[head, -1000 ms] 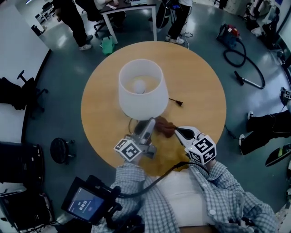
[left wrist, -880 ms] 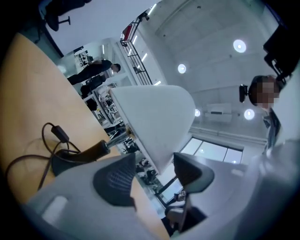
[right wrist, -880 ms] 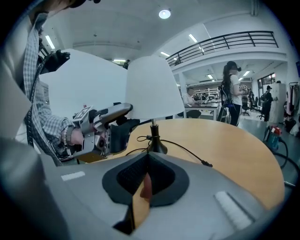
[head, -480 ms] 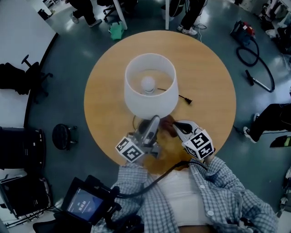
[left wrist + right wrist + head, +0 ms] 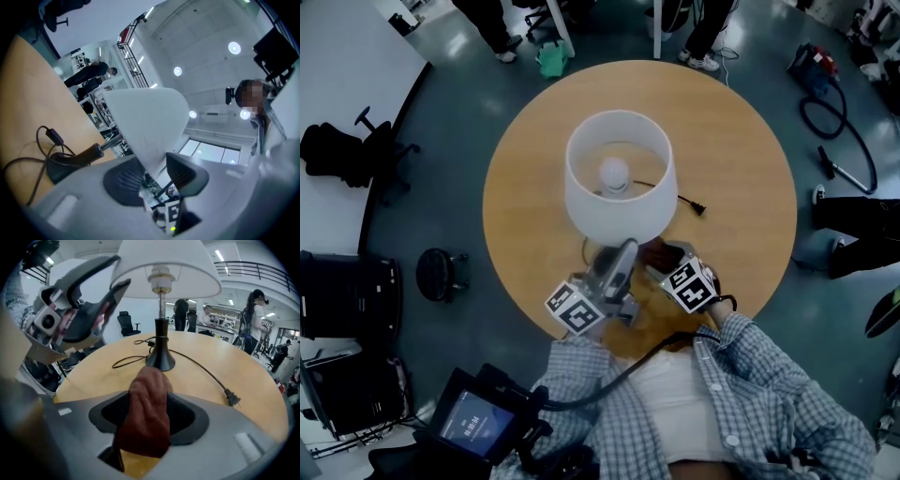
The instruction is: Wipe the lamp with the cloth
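Table (image 5: 731,150): round, pale wood, carrying the lamp and its cord.
Left tool (image 5: 157,171): pointing a little above level, its 2 pads pinching the lower rim of the shade (image 5: 145,122). Marker cube close to the table's near edge in the head view.
Lamp (image 5: 619,202): upright near the middle of the table. White shade open at the top, with the bulb (image 5: 613,172) visible inside. Thin stem running down to a dark flared base (image 5: 160,359) standing on the wood.
Cloth (image 5: 147,394): reddish-brown, bunched into 1 thick fold. Lying between the right tool's pads on the near side of the table, just in front of the base. Touching the base or not: cannot tell.
Right tool (image 5: 149,420): tilted down toward the table, jaws opening and spread wide, cloth between them. Just right of the left tool in the head view, the 2 apart.
Cord (image 5: 197,364): dark, looping left of the base, then running right across the wood.
Plug (image 5: 698,208): lying flat on the table, just right of the shade.
Vacuum cleaner (image 5: 814,58): on the floor at far right, well apart from the table, its hose curling beside it.
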Demonstrator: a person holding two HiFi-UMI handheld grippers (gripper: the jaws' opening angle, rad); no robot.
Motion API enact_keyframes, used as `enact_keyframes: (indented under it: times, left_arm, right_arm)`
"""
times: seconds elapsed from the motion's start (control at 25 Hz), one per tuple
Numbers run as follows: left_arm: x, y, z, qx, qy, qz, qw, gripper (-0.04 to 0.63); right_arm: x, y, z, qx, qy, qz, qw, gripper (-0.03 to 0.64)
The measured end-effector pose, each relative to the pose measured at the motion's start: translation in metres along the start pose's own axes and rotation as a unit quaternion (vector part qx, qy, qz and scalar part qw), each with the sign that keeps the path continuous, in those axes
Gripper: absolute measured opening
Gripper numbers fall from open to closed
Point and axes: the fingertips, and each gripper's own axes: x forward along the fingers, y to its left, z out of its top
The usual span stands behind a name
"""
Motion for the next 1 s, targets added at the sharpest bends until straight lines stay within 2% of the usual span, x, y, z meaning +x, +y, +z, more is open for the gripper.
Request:
enact_keyframes:
  times: [0.08,0.16,0.24,0.36,0.48,0.64,0.84,1.0]
  left_arm:
    - [0.000,0.001,-0.001,0.000,-0.001,0.002,1.0000,0.143]
    - [0.001,0.003,-0.001,0.000,-0.001,0.004,1.0000,0.143]
    - [0.003,0.004,0.000,0.001,0.000,0.005,1.0000,0.143]
    - [0.004,0.004,0.001,0.000,-0.001,0.005,1.0000,0.143]
    - [0.003,0.005,0.001,-0.002,0.000,0.004,1.0000,0.141]
    - [0.001,0.006,-0.001,-0.001,0.003,0.003,1.0000,0.141]
    - [0.000,0.005,-0.001,-0.002,0.002,0.002,1.0000,0.141]
    - [0.000,0.007,-0.002,-0.002,0.003,0.002,1.0000,0.141]
  right_arm:
    - [0.011,0.001,-0.010,0.000,0.020,0.000,1.000,0.240]
    - [0.016,0.001,-0.012,0.002,0.024,0.005,1.000,0.182]
    - [0.015,-0.002,-0.010,0.010,0.018,0.011,1.000,0.135]
    - [0.003,-0.015,-0.005,0.051,-0.009,0.007,0.999,0.121]
    - [-0.030,-0.037,0.012,0.111,-0.068,-0.017,0.991,0.121]
    - [-0.097,-0.081,0.052,0.159,-0.177,-0.058,0.970,0.121]
    - [-0.174,-0.108,0.134,0.116,-0.277,-0.096,0.949,0.117]
    - [-0.221,-0.099,0.200,0.091,-0.363,-0.087,0.923,0.115]
